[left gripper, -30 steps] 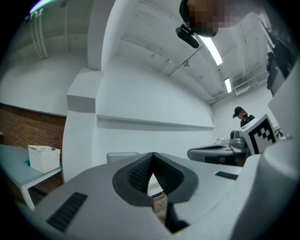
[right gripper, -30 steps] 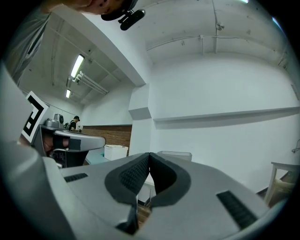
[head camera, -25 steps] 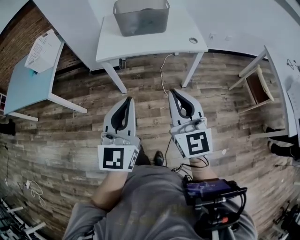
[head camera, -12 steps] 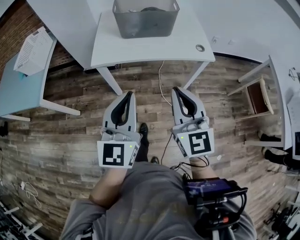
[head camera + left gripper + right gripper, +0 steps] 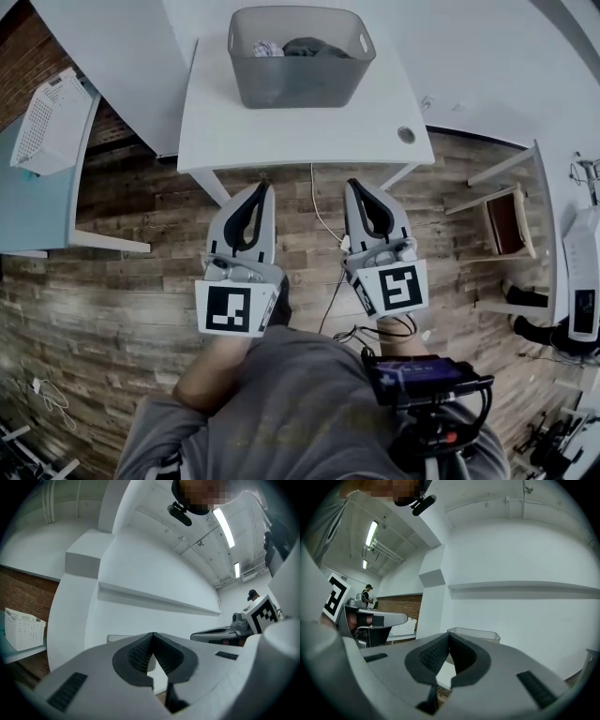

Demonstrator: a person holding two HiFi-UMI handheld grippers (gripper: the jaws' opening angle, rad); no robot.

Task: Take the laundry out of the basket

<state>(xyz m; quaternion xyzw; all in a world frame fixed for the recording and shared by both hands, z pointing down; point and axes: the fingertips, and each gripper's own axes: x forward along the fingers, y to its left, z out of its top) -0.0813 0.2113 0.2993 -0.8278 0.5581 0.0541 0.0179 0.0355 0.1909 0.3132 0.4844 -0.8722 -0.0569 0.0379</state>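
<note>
A grey plastic basket stands on a white table at the top of the head view, with white and dark laundry inside. My left gripper and right gripper are side by side over the wood floor, just short of the table's near edge, both pointing at it. Both are shut and hold nothing. In the right gripper view the basket shows beyond the closed jaws of that gripper. The left gripper view has its shut tips against the white wall.
A white perforated bin lies on a pale blue table at the left. A wooden chair stands at the right by another white table. A cable runs across the floor between the grippers. A person stands far off.
Both grippers have come forward toward the white table together; the basket now sits fully in the head view with its laundry showing. Both stay shut.
</note>
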